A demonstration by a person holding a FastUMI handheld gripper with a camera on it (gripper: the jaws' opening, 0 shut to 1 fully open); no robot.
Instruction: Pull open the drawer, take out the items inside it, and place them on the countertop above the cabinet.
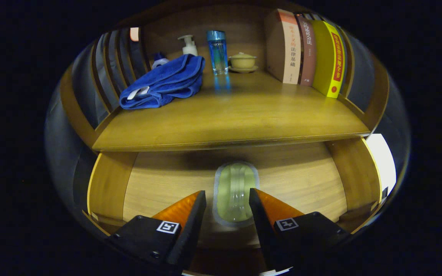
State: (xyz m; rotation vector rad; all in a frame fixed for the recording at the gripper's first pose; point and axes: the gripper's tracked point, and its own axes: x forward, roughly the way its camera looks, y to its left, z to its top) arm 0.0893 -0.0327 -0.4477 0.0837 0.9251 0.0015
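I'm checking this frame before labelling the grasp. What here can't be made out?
Gripper view:
- Whether the gripper fingers touch the pale green item in the open drawer: they flank it, contact unclear.
- The item's near end, hidden behind the fingers.
- The drawer's back, shadowed under the countertop.
- The bottle behind the blue towel, mostly covered.

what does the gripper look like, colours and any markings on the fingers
The gripper has two wedge-shaped fingers with black inner faces and ribbed orange outer sides. Each sits on a black block with screw heads, and each block carries a small square black-and-white marker on top. No cables show.
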